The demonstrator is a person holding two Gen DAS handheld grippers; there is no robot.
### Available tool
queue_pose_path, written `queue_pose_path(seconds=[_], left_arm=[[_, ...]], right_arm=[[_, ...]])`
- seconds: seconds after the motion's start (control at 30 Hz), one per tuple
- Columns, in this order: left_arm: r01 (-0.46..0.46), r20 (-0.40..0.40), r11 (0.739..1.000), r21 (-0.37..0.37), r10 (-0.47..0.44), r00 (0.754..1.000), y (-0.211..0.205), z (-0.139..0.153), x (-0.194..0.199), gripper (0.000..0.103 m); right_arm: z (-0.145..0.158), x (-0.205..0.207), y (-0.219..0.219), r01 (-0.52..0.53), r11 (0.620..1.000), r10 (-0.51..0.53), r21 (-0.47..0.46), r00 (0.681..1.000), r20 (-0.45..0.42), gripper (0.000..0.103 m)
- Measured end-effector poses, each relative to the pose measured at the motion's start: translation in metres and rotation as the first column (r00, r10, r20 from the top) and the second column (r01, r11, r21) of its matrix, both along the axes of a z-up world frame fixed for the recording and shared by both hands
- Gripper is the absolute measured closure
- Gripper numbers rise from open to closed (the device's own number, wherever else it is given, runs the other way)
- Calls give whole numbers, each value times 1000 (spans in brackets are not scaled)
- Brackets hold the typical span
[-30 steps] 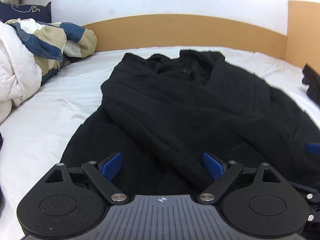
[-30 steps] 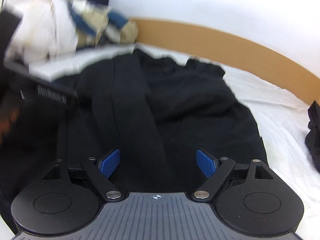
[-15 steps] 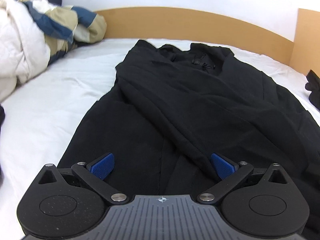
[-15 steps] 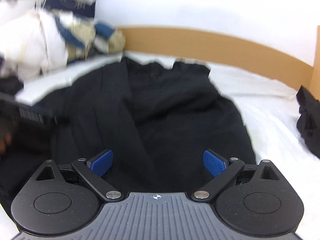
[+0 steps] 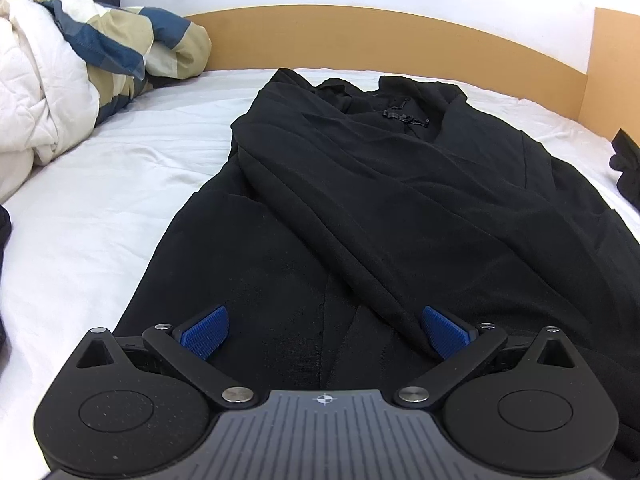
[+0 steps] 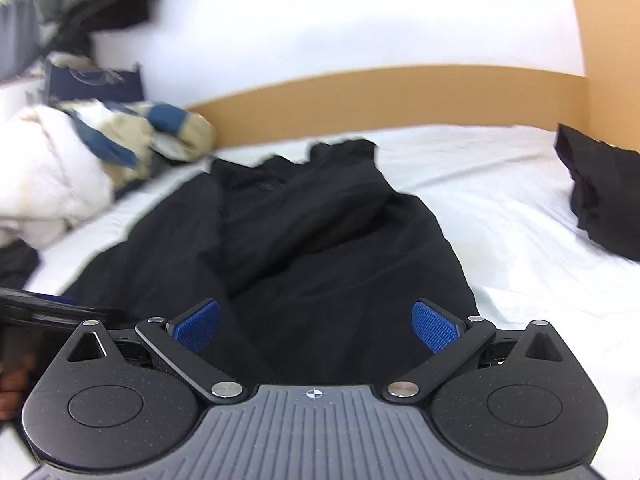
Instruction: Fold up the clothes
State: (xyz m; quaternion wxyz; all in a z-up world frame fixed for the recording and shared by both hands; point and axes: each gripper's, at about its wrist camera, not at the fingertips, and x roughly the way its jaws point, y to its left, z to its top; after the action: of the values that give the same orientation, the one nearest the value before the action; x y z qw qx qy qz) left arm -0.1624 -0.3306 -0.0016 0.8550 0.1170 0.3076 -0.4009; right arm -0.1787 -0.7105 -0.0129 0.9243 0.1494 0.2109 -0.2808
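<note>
A large black garment (image 5: 400, 200) lies spread lengthwise on the white bed sheet (image 5: 100, 208), collar end toward the headboard, with one side panel folded diagonally across its middle. My left gripper (image 5: 325, 332) hovers open over the garment's near hem, blue pads wide apart and nothing between them. In the right wrist view the same black garment (image 6: 320, 240) stretches ahead, and my right gripper (image 6: 316, 326) is open above its near right part, holding nothing. The left gripper's body (image 6: 44, 312) shows at that view's left edge.
A rumpled white duvet with a blue and beige cover (image 5: 80, 60) is heaped at the far left. The wooden headboard (image 5: 360, 36) runs along the back. Another dark garment (image 6: 600, 200) lies at the bed's right side. A hand (image 6: 12, 384) shows at the left edge.
Both grippers have drawn back toward the near hem and tilted up, so more of the headboard and wall shows. Both stay open. The garment has not shifted.
</note>
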Motion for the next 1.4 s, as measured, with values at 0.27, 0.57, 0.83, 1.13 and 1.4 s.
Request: queue_pose_path(seconds=[0.27, 0.57, 0.83, 1.13, 1.4], left_arm=[[8, 0, 1000, 3, -8, 1000, 1, 0, 0, 1], [4, 1, 1000, 0, -4, 1000, 2, 0, 1, 1], [5, -2, 1000, -6, -5, 1000, 4, 0, 1, 1], [13, -8, 1000, -15, -13, 1000, 7, -1, 2, 1], [3, -5, 1000, -30, -3, 1000, 12, -2, -1, 0]], right_arm=[[-12, 19, 25, -79, 997, 75, -12, 977, -199, 0], [-15, 13, 22, -89, 996, 86, -6, 978, -190, 0], [-17, 27, 2, -88, 996, 86, -3, 979, -187, 0], [-18, 25, -3, -92, 996, 90, -4, 978, -186, 0], [-18, 28, -5, -90, 996, 88, -5, 978, -188, 0]])
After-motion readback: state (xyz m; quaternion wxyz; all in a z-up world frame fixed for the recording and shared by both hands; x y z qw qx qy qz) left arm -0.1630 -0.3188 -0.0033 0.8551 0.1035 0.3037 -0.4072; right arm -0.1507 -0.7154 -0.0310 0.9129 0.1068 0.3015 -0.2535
